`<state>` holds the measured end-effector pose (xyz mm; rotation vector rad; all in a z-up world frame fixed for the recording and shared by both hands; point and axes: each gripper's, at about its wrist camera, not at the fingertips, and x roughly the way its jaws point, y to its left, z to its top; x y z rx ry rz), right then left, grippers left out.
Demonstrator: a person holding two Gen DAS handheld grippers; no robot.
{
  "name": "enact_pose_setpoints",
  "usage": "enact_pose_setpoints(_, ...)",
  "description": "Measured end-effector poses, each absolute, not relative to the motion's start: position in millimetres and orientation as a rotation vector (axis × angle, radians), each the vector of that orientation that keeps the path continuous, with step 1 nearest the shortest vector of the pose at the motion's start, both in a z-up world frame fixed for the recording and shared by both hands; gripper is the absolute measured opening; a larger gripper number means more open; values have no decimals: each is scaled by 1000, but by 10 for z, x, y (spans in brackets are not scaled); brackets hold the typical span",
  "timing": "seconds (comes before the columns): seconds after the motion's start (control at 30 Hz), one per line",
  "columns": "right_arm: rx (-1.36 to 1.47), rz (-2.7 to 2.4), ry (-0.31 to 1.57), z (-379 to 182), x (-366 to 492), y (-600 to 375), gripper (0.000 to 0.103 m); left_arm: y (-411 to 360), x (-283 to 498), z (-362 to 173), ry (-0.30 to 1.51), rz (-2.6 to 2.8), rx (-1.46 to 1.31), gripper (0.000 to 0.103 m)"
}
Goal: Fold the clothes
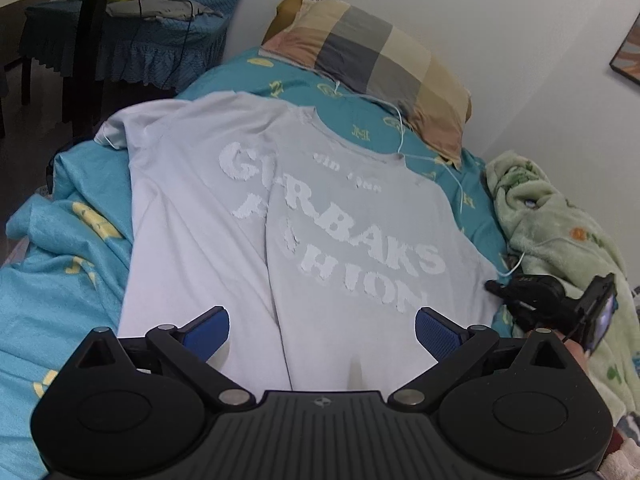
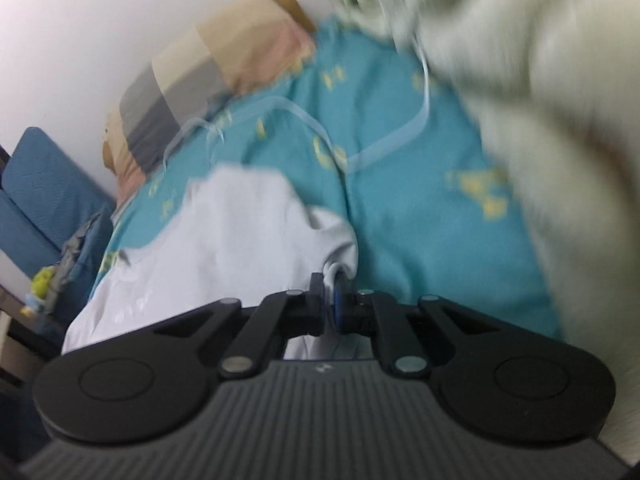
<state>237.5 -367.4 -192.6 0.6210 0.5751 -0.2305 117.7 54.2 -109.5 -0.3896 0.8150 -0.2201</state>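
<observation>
The right claw [image 2: 329,307] is seen closed, its pads pinched on a bunched edge of the pale grey T-shirt [image 2: 224,240], at the shirt's right side beside the green fleece blanket [image 1: 560,220]; in the left wrist view the same claw [image 1: 496,285] is found at the shirt's right edge, low over the bed. The right wrist view is heavily blurred, so which part of the edge is gripped, sleeve or side seam, cannot be told. The left claw [image 1: 322,330] is held wide open above the lower part of the shirt, with nothing between its blue pads [image 1: 434,332] and apparently no contact with the cloth. The T-shirt [image 1: 280,220] is spread print-up on the teal bedsheet [image 1: 60,248], the collar toward the checked pillow [image 1: 380,68], and its left part already appears laid over the middle, a fold line running down through the lettering. The step in hand is judged to be the folding-in of the right side. For the next move the gripped edge would need to be lifted and carried across toward the centre, while the body is pinned or steadied by the left claw. A thin white cable [image 1: 460,184] lying near the collar could be snagged.
</observation>
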Motion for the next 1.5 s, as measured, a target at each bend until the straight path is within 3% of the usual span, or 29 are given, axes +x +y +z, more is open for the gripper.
enact_pose_setpoints(0.1, 430, -186, 484, -1556, 2386, -3282, 7, 660, 1182, -1016, 770, -199, -406, 101)
enact_pose_setpoints(0.3, 144, 77, 465, -1411, 2595, -2061, 7, 1005, 1213, -992, 728, -138, -489, 101)
enact_pose_setpoints(0.47, 148, 156, 638, -1827, 2769, -1712, 12, 1118, 1253, -1087, 745, -109, -479, 101)
enact_pose_setpoints(0.53, 167, 180, 648, -1823, 2674, -1754, 24, 1102, 1272, -1118, 753, -110, -464, 101)
enact_pose_setpoints(0.6, 185, 205, 657, -1819, 2580, -1796, 63, 1069, 1293, -1136, 758, -127, -461, 101)
enact_pose_setpoints(0.63, 188, 219, 644, -1763, 2484, -1816, 67, 1033, 1293, -1139, 758, -137, -449, 101)
enact_pose_setpoints(0.9, 267, 133, 618, -1168, 1548, -2281, 68, 758, 1205, -1110, 734, -225, -327, 100)
enact_pose_setpoints(1.1, 355, 60, 625, -1062, 928, -2572, 68, 425, 1006, -1040, 676, -329, -166, 97)
enact_pose_setpoints(1.3, 413, 32, 578, -1106, 803, -2832, 68, -220, 1100, -1025, 636, -430, 26, 94)
enact_pose_setpoints(1.5, 420, -20, 515, -1099, 829, -3178, 68, -1136, 1674, -1237, 619, -509, 245, 92)
